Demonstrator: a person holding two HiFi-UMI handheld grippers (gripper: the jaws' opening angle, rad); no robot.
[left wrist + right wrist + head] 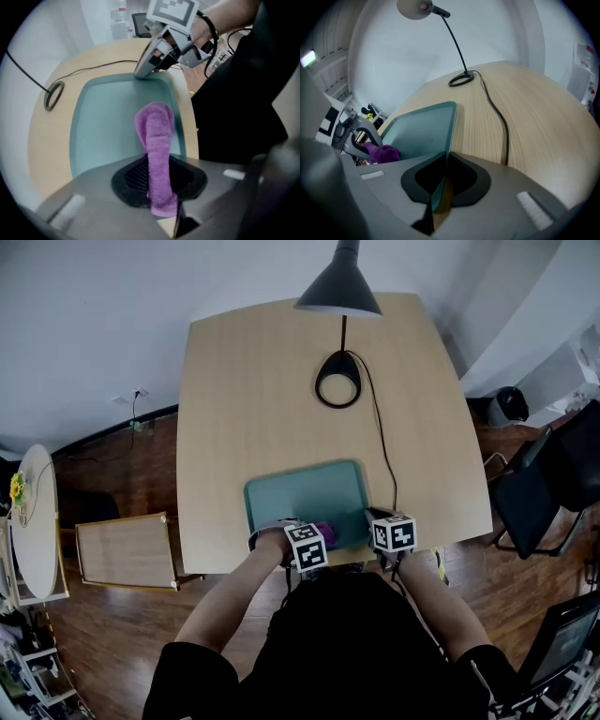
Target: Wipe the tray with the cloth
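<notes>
One wooden table (281, 381) on dark floorboards (122, 624); at its near edge the right gripper (443, 180) clamps one teal tray's (300, 491) rim, while the left gripper (159, 183) pinches one purple cloth (157, 133).

The cloth (157, 136) is purple terry, soft and nubbly. The tray (103, 122) looks like smooth teal plastic, matt. The table (281, 381) is pale wood grain with a smooth satin finish. The left claw (159, 187) has matt grey plastic shells and black ribbed pads (133, 178). The floor (122, 634) is dark, slightly glossy wood.

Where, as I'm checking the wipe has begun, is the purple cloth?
In the left gripper view, the cloth is pinched in the left gripper, its end on the tray near the person's edge.
</notes>
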